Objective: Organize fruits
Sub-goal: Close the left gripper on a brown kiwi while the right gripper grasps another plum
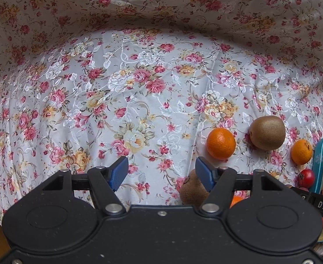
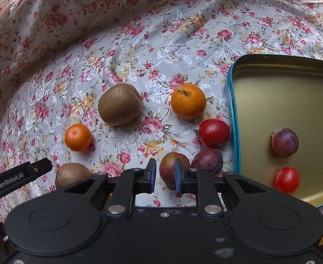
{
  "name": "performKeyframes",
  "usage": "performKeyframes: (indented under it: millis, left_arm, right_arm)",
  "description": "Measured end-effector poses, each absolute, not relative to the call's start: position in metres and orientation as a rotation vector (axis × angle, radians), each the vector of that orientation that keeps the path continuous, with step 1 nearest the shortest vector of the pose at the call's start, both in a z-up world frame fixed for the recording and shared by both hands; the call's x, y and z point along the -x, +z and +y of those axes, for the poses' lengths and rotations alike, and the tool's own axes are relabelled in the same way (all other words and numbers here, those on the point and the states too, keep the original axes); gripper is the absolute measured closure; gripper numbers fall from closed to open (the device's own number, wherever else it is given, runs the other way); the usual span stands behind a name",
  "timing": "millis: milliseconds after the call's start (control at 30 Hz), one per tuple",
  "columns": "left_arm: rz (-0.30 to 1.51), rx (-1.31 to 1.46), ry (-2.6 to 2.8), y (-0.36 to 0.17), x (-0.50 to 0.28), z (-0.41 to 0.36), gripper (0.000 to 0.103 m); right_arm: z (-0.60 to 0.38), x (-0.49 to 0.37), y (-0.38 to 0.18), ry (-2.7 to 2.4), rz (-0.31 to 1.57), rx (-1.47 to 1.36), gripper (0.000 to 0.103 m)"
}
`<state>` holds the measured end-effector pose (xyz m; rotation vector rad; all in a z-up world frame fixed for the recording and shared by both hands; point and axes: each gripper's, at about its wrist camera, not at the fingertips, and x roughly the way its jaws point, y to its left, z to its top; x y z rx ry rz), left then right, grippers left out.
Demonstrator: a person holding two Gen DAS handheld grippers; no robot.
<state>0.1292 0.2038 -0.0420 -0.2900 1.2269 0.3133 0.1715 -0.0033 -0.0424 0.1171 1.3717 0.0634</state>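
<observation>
In the right wrist view, my right gripper [image 2: 164, 175] has a narrow gap and holds nothing; a reddish plum [image 2: 168, 171] lies on the cloth just beyond its pads. Beside it lie a dark plum [image 2: 207, 160], a red tomato [image 2: 214, 133], two oranges [image 2: 187, 104] [image 2: 78, 137] and two kiwis [image 2: 119, 107] [image 2: 70, 173]. The teal tin tray [image 2: 234, 110] holds a plum [image 2: 285, 142] and a tomato [image 2: 287, 180]. In the left wrist view, my left gripper [image 1: 160, 173] is open and empty; a kiwi [image 1: 192, 190] lies under its right finger.
The left wrist view also shows an orange [image 1: 220, 143], a kiwi [image 1: 267, 132], a smaller orange [image 1: 301, 152], a tomato [image 1: 306, 177] and the tray edge [image 1: 317, 160]. The floral cloth [image 1: 117, 110] covers the table and rises behind it.
</observation>
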Motion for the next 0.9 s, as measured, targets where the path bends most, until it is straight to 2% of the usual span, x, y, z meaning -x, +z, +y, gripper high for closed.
performKeyframes:
  millis: [200, 333, 667, 900]
  left_arm:
    - [1.235, 0.309, 0.270, -0.040, -0.128, 0.202, 0.034]
    - [1.233, 0.283, 0.234, -0.039, -0.127, 0.192, 0.034]
    - [1.264, 0.272, 0.190, -0.045, -0.127, 0.186, 0.034]
    - [1.287, 0.311, 0.170, -0.050, -0.127, 0.187, 0.034]
  right_arm:
    - [-0.002, -0.172, -0.046, 0.037, 1.380, -0.071, 0.083]
    - [0.000, -0.174, -0.051, 0.034, 1.392, -0.076, 0.074]
    - [0.014, -0.179, -0.063, 0.002, 1.400, -0.008, 0.065]
    - [0.018, -0.181, -0.073, -0.008, 1.425, 0.012, 0.066]
